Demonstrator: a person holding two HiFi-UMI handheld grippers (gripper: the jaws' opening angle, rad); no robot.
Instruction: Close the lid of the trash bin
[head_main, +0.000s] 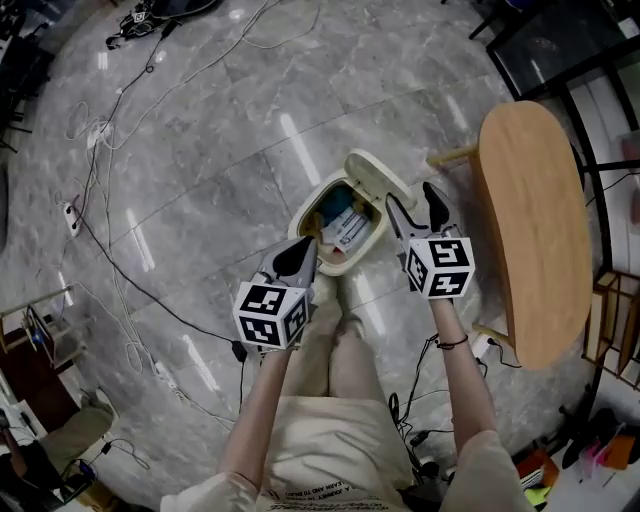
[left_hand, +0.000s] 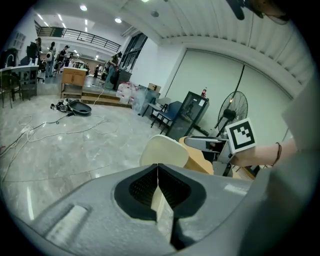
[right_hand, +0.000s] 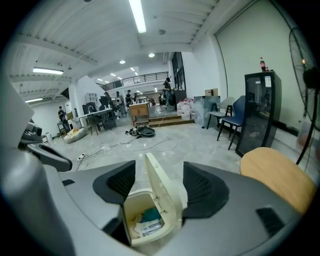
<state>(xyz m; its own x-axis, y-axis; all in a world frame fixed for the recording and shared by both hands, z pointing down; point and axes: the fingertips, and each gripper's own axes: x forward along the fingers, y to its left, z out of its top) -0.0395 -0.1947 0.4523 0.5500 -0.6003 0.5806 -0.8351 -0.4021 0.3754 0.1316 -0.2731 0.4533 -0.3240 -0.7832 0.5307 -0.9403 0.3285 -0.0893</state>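
Just ahead of the right gripper's spread jaws, the lid stands upright, edge-on, over the open bin on the floor, farther from the left gripper, whose jaws are pressed together on nothing.

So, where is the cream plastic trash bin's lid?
In the head view, the cream lid stands open at the far edge of the bin, left of the oval wooden table, ahead of the right claw.

Cream trash bin upright on grey floor, open, papers inside; matching lid tilted up at far rim
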